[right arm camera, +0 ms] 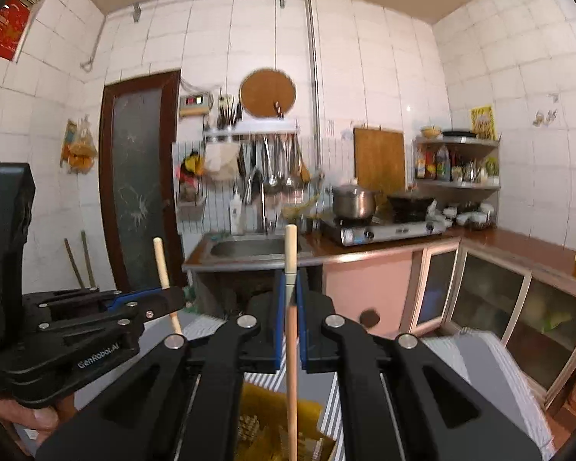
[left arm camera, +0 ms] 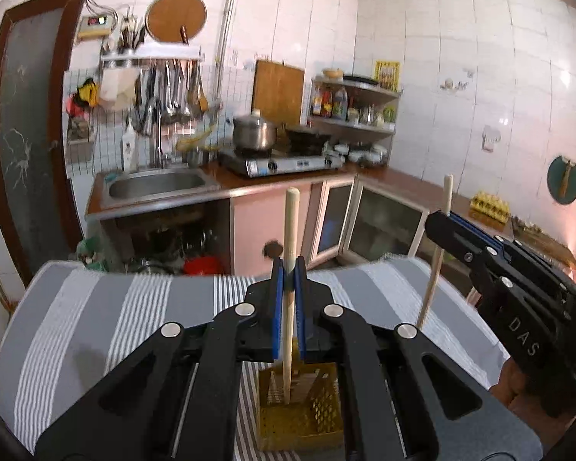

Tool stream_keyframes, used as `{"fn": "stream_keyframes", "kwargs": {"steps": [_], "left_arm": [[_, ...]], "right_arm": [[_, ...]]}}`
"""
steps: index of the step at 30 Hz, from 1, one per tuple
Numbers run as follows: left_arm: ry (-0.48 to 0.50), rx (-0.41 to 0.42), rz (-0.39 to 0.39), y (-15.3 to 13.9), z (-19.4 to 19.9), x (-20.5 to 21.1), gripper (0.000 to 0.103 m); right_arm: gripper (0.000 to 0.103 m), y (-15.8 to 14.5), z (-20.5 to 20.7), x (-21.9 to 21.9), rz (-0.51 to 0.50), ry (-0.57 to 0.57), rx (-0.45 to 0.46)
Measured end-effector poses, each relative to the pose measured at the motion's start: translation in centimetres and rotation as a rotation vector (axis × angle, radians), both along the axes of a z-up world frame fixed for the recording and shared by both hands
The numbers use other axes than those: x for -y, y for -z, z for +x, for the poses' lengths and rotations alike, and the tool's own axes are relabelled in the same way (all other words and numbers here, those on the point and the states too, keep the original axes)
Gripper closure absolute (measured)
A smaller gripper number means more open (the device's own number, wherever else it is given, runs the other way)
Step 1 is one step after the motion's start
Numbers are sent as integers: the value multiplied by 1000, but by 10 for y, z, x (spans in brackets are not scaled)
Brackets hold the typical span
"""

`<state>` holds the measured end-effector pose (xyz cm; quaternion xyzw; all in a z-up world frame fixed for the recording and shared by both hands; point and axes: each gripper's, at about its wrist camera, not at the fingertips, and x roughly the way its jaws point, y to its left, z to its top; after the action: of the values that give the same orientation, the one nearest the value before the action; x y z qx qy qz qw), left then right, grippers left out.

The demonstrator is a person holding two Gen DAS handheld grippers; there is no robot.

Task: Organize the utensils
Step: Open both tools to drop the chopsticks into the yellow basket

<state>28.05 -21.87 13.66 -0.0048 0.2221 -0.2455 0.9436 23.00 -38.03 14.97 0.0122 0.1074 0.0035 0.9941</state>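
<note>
Gripping one upright wooden stick (left arm camera: pixel 288 307) in left hand-held gripper (left arm camera: pixel 289 269), another stick (right arm camera: pixel 291 345) in right hand-held gripper (right arm camera: pixel 290 288), both clamped, yellow basket (left arm camera: pixel 311 415) below on striped bench (left arm camera: pixel 96 307).

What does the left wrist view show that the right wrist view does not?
Only the left wrist view shows the green round board on the right wall and the red bowl under the sink.

Only the right wrist view shows the red poster high on the left wall.

Both show the sink, the steel pot, the yellow basket, and each hand-held gripper, the left and the right, shut on a wooden stick.
</note>
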Motion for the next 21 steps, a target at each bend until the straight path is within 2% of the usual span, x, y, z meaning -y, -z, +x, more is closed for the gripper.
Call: {"fn": "stream_keyframes", "kwargs": {"steps": [1, 2, 3, 8, 11, 16, 19, 21], "left_arm": [[4, -31, 2, 6, 3, -1, 91], [6, -67, -12, 13, 6, -5, 73], [-1, -72, -24, 15, 5, -9, 67], [-51, -50, -15, 14, -6, -35, 66], [-85, -18, -1, 13, -20, -58, 66], [-146, 8, 37, 29, -57, -101, 63], [-156, -5, 57, 50, -92, -123, 63], [-144, -58, 22, 70, -120, -141, 62]], "right_arm": [[86, 6, 3, 1, -3, 11, -23], [65, 10, 3, 3, 4, 11, -33], [46, 11, 0, 5, 15, 5, -28], [45, 9, -25, 23, 37, 44, 9], [45, 12, -47, 42, 59, 93, -12], [45, 42, -98, 74, 92, 181, -127], [45, 78, -145, 88, 120, 235, -241], [45, 97, -170, 92, 140, 249, -287]]}}
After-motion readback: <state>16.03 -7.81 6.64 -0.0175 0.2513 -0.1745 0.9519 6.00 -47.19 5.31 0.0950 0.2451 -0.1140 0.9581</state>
